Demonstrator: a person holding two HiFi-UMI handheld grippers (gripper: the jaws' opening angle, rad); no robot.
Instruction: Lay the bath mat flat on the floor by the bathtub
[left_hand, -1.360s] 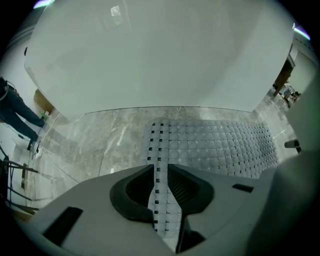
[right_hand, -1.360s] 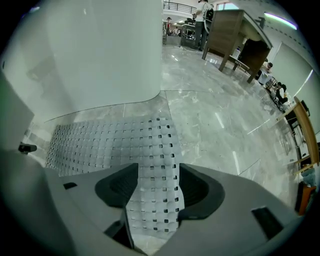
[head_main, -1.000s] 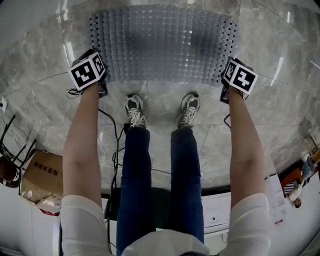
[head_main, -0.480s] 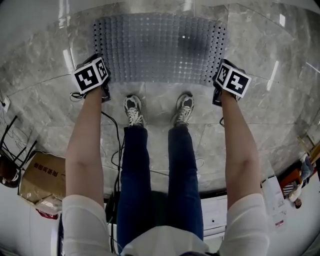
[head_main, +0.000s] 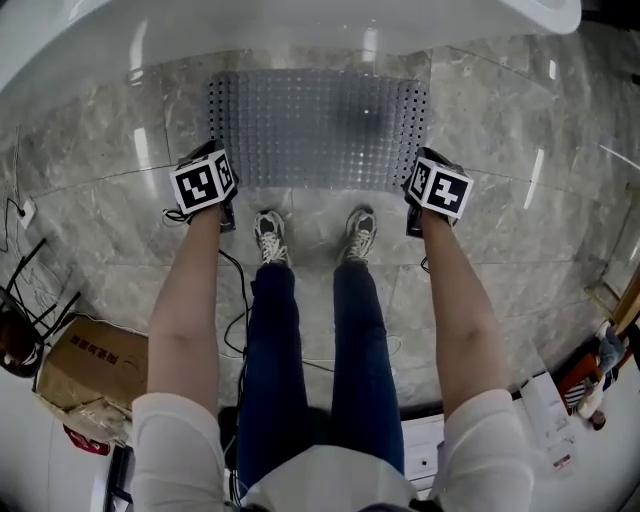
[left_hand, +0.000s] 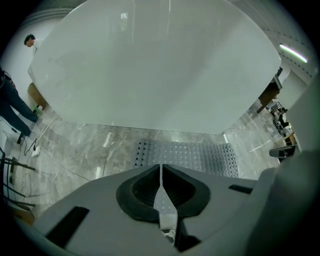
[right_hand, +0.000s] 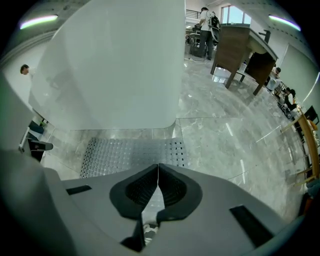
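Just beside the bathtub (head_main: 250, 25), with a narrow strip of bare marble floor (head_main: 90, 160) showing between them, the bath mat (head_main: 318, 128) lies spread out and looks flat, its long side running along the tub wall. Both tools are clear of it, held over the two mat corners farthest from the tub. The left gripper (left_hand: 160, 169) has its jaws pressed together with nothing between them, and the right gripper (right_hand: 158, 169) is likewise closed on nothing. The laying itself therefore looks done, and the risks from here lie in disturbing it. The person's shoes (head_main: 270, 237) stand near the mat edge away from the tub. A step toward the tub could catch that edge and push it up into a ridge or fold. The floor is glossy polished stone, so the mat may well slide toward the tub or skew under a sideways nudge if its underside has not gripped. A dark cable (head_main: 232, 290) trails across the floor on the person's side, farther from the tub than the left shoe. It could drag over the nearest corner or tangle a foot as the person shifts. Whether every corner sits fully down cannot be told from these views, so a slightly curled corner may remain, and it could trip someone stepping out of the tub.
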